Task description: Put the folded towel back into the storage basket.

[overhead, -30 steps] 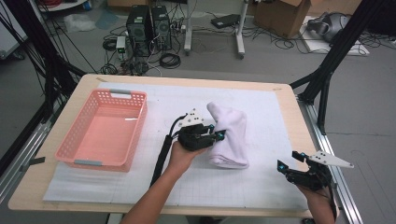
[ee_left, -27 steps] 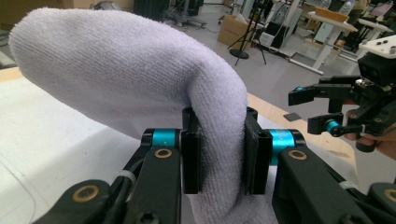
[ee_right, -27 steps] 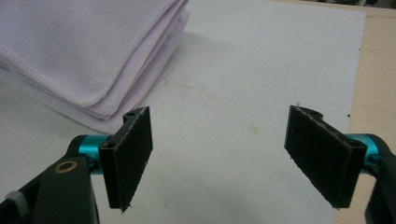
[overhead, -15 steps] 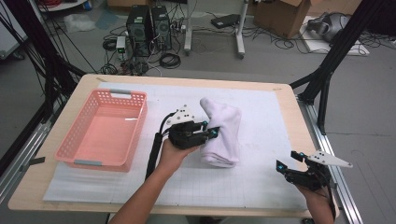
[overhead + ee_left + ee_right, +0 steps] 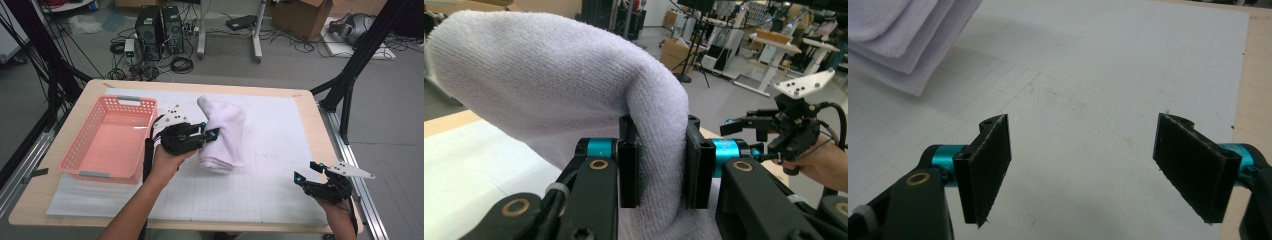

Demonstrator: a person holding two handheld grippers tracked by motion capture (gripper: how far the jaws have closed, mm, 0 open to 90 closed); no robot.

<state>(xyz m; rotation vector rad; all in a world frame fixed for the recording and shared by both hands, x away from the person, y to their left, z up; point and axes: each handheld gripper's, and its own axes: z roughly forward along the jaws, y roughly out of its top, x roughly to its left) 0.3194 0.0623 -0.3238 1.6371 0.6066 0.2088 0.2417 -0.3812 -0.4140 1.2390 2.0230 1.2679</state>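
A folded white towel [image 5: 223, 134] hangs lifted above the white grid mat [image 5: 280, 150], pinched in the middle by my left gripper [image 5: 209, 135]. In the left gripper view the towel [image 5: 554, 85] bulges over both black pads [image 5: 629, 167], which squeeze its folded edge. Its left gripper [image 5: 659, 170] is shut on it. My right gripper [image 5: 307, 172] rests low near the mat's front right corner, jaws wide apart. In the right gripper view the right gripper [image 5: 1083, 165] holds nothing, and the towel's layered edge [image 5: 908, 45] shows at the top left.
A pink plastic basket [image 5: 112, 137] stands empty on the left of the table, close to my left hand. The wooden table edge [image 5: 320, 130] runs along the right. Cables, computer towers and boxes lie on the floor beyond the table.
My left gripper has carried the towel leftward and upward, toward the basket. The right gripper has stayed where it was.
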